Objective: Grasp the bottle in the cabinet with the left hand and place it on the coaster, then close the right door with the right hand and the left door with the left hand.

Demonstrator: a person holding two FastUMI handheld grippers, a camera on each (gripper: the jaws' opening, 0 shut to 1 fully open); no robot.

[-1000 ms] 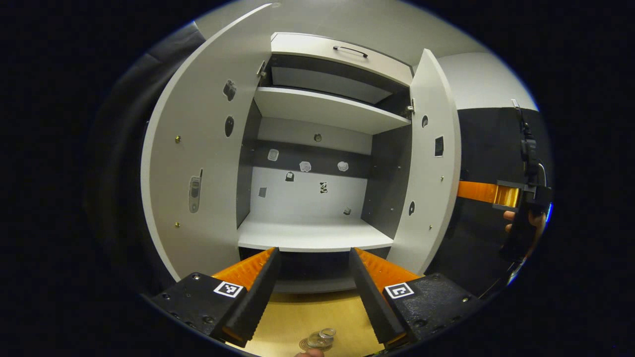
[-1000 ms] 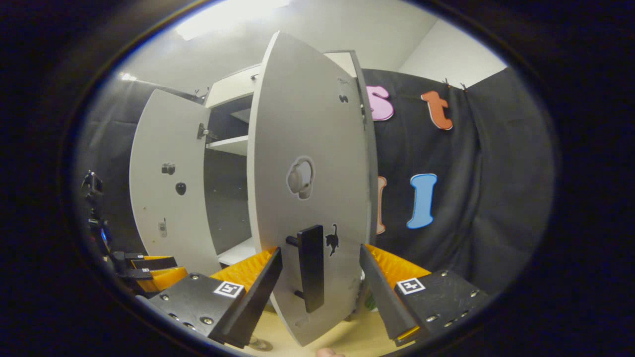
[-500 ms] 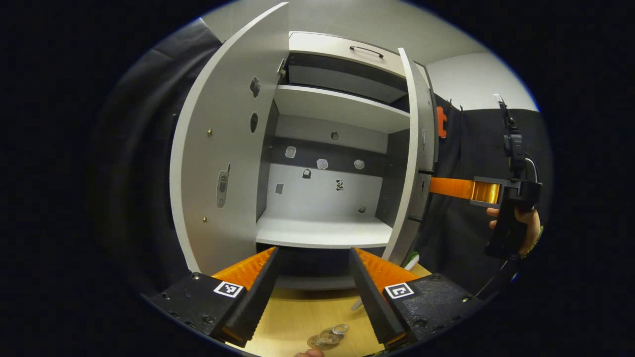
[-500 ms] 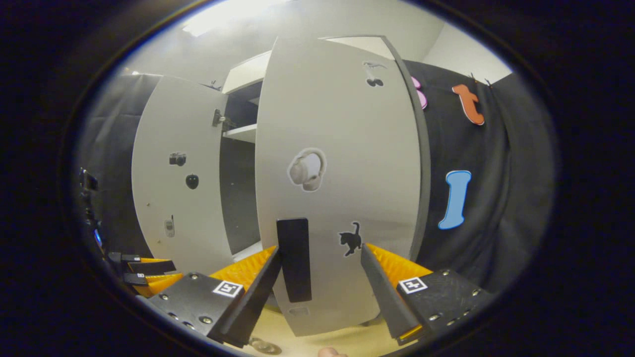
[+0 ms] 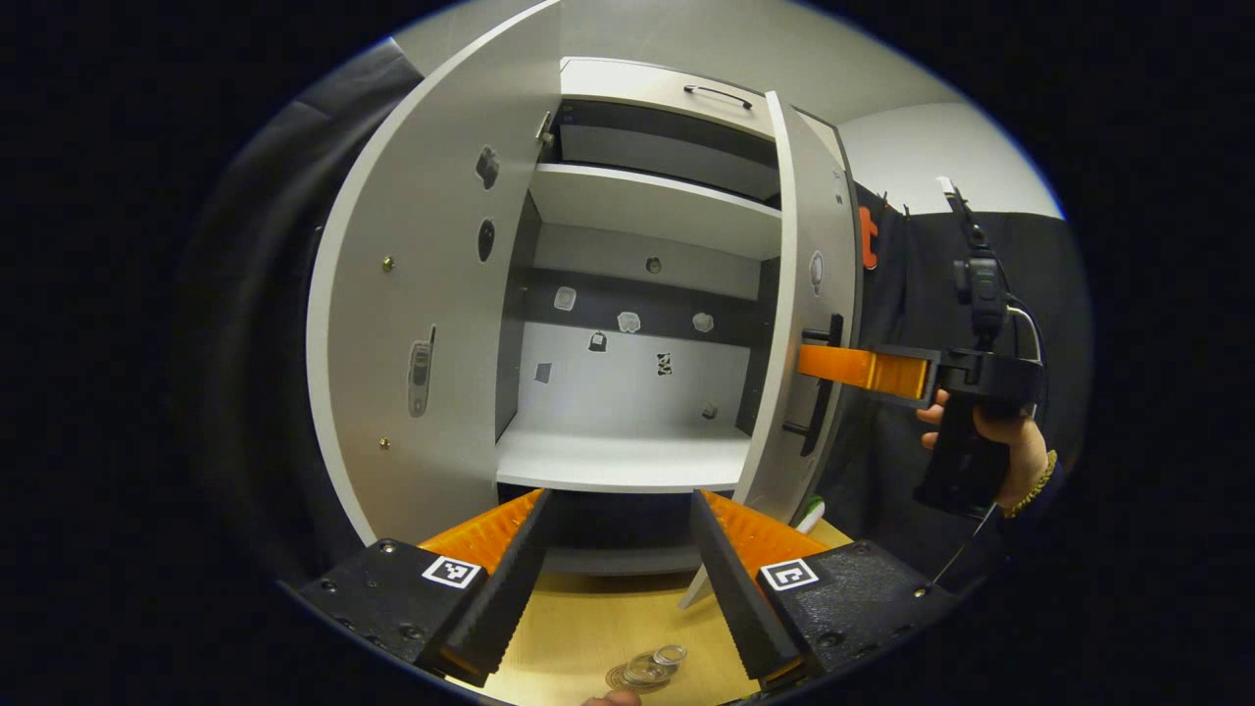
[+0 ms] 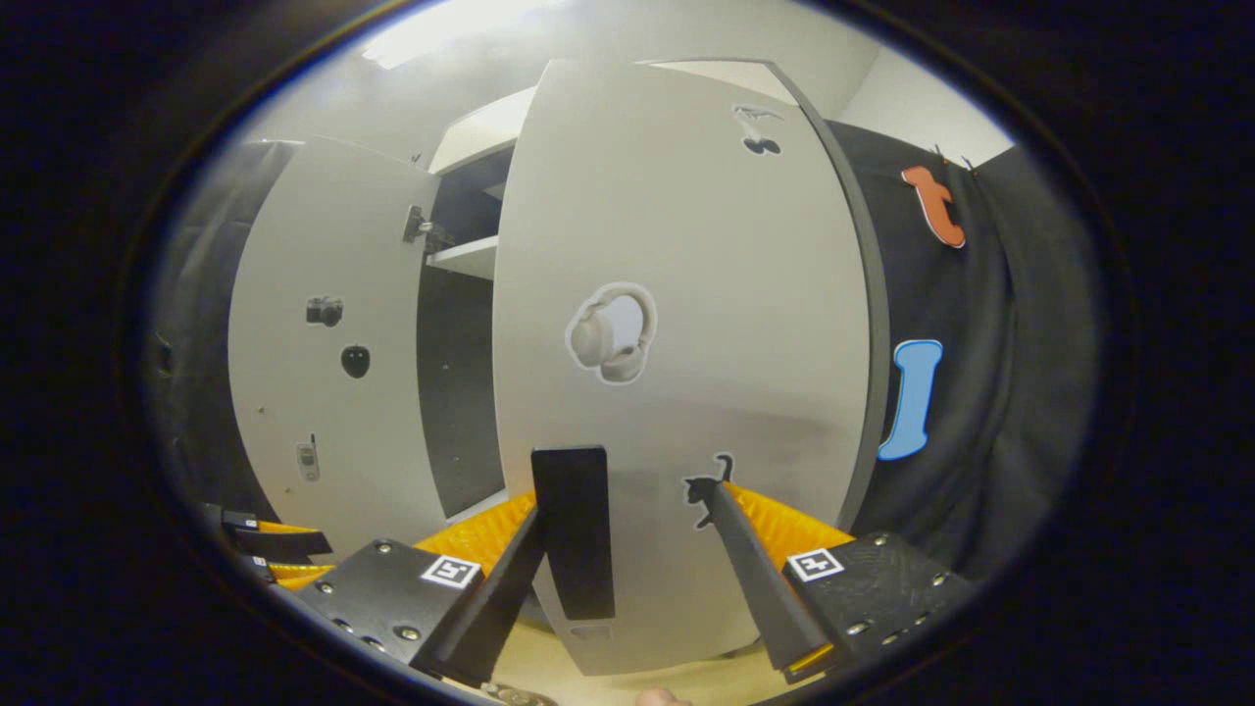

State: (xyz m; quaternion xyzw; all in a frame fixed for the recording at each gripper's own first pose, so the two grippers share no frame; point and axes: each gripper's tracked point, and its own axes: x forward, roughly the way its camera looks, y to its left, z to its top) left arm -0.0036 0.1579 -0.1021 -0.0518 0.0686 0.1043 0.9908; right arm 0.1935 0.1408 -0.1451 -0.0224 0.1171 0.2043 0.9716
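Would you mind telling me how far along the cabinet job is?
Done, it seems: the cabinet shelves are bare, though bottle and coaster can't be made out clearly. In hand: the open right gripper is against the partly closed right door. Left: the left door, wide open, for the left gripper.

Black cloth (image 6: 990, 392) is hanging as the booth's wall behind the furniture, with a pale wall (image 5: 941, 157) rising above it. A ceiling light (image 6: 441, 29) is glaring overhead — washing the grey ceiling. A light wooden bench (image 5: 588, 628) is lying below — bare-grained.
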